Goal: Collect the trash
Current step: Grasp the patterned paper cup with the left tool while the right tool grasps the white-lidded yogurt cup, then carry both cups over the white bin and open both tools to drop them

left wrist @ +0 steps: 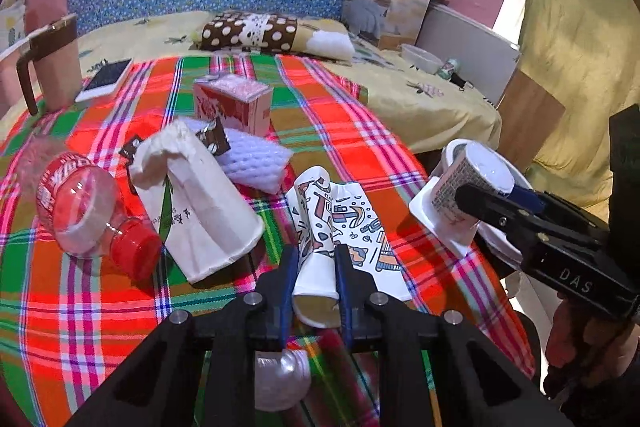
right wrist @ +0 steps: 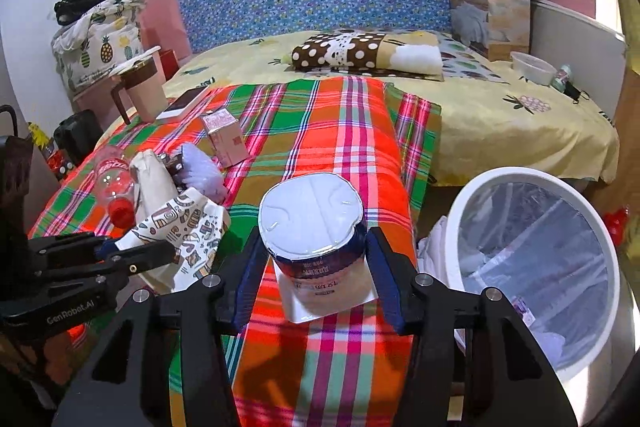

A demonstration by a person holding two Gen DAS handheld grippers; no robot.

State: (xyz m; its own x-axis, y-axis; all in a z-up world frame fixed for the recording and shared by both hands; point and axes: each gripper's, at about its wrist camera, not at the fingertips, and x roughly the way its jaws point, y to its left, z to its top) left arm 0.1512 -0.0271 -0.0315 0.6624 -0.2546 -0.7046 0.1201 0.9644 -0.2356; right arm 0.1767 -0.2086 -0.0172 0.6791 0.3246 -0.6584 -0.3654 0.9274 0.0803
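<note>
My left gripper [left wrist: 316, 259] is shut on a crushed patterned paper cup [left wrist: 320, 223], pinching its rim end on the plaid cloth [left wrist: 340, 131]; it also shows in the right wrist view [right wrist: 188, 231]. My right gripper [right wrist: 316, 247] is shut on an upside-down yogurt cup [right wrist: 316, 227], with both pads against its sides; the cup also shows in the left wrist view [left wrist: 464, 191]. A white bin [right wrist: 532, 267] with a clear liner stands to the right of the bed. A red-capped plastic bottle [left wrist: 88, 211], a white paper cup [left wrist: 200, 203] and a red carton [left wrist: 232, 103] lie on the cloth.
A white foam wrap [left wrist: 256, 159] and a brown wrapper [left wrist: 216, 139] lie behind the paper cup. A brown mug [left wrist: 56, 63] and a phone [left wrist: 106, 77] sit at the far left. A dotted pillow [left wrist: 248, 31], a box [left wrist: 384, 3] and a bowl [left wrist: 420, 57] lie beyond.
</note>
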